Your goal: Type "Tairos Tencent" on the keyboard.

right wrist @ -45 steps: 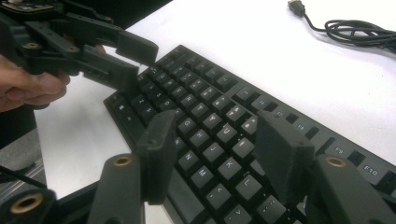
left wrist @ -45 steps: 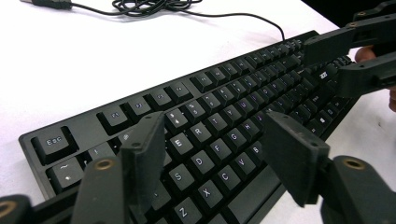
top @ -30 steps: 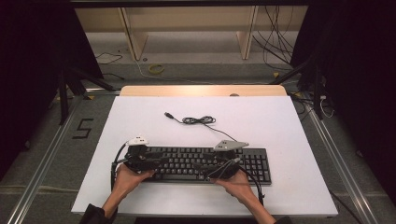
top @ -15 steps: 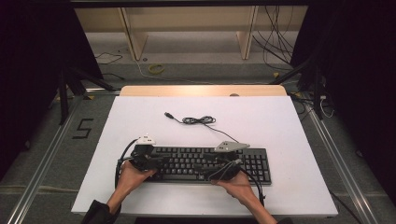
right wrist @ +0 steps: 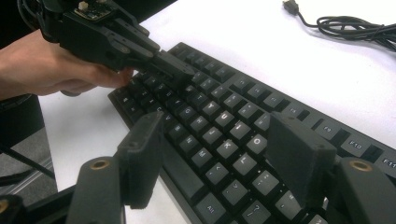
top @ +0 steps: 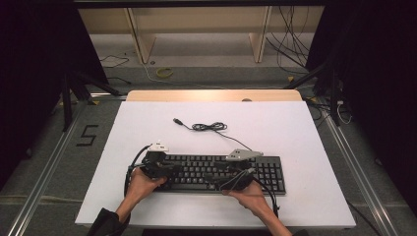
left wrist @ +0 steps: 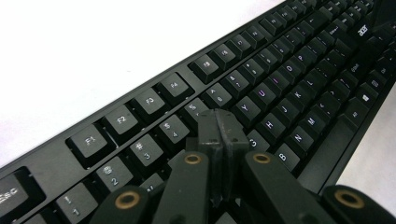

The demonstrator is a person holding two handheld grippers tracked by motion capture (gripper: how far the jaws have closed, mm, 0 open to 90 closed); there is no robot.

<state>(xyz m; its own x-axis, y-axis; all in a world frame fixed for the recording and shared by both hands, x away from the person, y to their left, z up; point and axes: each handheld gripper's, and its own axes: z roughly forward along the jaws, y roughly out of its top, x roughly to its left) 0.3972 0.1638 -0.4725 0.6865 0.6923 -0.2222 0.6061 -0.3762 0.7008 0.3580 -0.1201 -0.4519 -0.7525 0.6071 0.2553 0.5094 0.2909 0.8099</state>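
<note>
A black keyboard (top: 216, 173) lies on the white table near the front edge, its cable (top: 209, 127) coiled behind it with the USB plug (top: 176, 120) loose. My left gripper (top: 178, 168) hovers over the keyboard's left end, jaws shut together with nothing between them. In the left gripper view the shut tips (left wrist: 218, 129) sit just above the letter keys (left wrist: 261, 93). My right gripper (top: 216, 176) is over the keyboard's middle, jaws open. In the right gripper view its jaws stand wide apart over the keys (right wrist: 219, 135), and the left gripper (right wrist: 180, 70) shows farther off over the keyboard.
The white table (top: 305, 132) has bare room behind and to the right of the keyboard. A wooden strip (top: 211, 95) runs along the far edge. Metal rails (top: 46, 167) flank the table, with floor cables (top: 164, 73) beyond.
The left gripper has moved right and slightly forward along the keyboard's left end. The right gripper has stayed nearly in place.
</note>
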